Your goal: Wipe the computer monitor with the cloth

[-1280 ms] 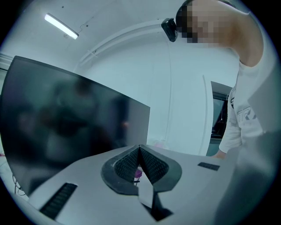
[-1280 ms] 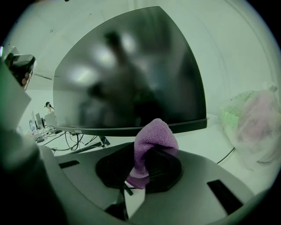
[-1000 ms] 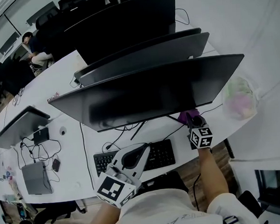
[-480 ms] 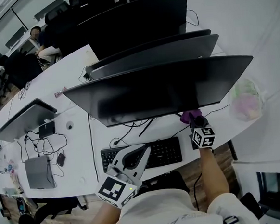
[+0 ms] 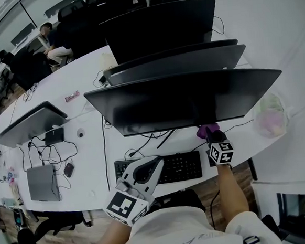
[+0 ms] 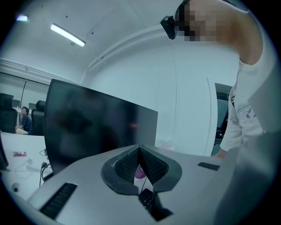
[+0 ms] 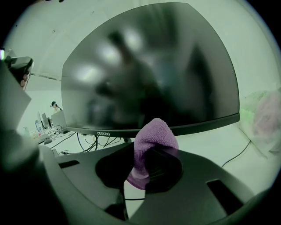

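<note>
Right gripper (image 5: pixel 210 135) pinches a purple microfibre cloth (image 7: pixel 151 140). The cloth's bunched end pokes up past the jaws, just under the bottom edge of the curved computer monitor (image 5: pixel 187 97), at about 5 o'clock of the screen in the head view. Whether the cloth touches the bezel cannot be told. Left gripper (image 6: pixel 139 151) has its jaws pressed together on nothing and hangs over the left end of the black keyboard (image 5: pixel 179 166) on the white desk (image 5: pixel 95 160), at 7 o'clock from the monitor.

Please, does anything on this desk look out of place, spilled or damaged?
Nothing looks spilled or damaged. The cables under the monitor lie in loose tangles, and a plastic bag sits at the right end of the desk; both are merely untidy.
</note>
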The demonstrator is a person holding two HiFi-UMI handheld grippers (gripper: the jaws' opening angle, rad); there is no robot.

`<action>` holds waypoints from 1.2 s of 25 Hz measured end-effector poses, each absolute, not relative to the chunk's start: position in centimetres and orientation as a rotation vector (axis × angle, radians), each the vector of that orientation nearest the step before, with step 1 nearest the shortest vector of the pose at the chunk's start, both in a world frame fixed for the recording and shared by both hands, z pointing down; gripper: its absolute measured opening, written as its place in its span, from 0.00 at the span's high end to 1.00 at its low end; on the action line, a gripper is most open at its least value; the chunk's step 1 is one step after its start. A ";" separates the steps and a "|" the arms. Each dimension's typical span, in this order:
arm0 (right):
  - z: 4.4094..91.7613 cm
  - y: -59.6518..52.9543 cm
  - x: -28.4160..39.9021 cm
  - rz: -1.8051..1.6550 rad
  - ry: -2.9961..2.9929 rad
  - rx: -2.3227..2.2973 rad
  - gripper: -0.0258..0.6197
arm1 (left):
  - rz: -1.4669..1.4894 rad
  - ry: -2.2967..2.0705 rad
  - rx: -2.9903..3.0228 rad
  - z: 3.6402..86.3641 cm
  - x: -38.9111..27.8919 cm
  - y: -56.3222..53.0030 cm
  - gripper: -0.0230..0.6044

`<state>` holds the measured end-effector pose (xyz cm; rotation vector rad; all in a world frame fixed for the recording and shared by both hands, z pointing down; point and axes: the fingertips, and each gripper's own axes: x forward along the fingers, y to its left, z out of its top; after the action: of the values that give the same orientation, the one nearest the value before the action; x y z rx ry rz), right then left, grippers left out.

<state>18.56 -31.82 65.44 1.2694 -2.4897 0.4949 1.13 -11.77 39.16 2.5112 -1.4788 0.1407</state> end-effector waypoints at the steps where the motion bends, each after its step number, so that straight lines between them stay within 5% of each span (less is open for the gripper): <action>1: 65.4 -31.7 18.3 0.494 -2.490 1.265 0.87 | 0.136 -1.485 2.509 39.1 0.8 -11.7 0.95; 30: 65.4 -28.5 10.0 0.426 -2.504 1.080 0.87 | 0.058 -1.569 2.459 38.5 -5.3 -9.0 0.95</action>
<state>10.04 -28.49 65.39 1.0804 -2.5044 0.4259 -5.35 -9.03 38.50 2.4593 -1.5693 0.0578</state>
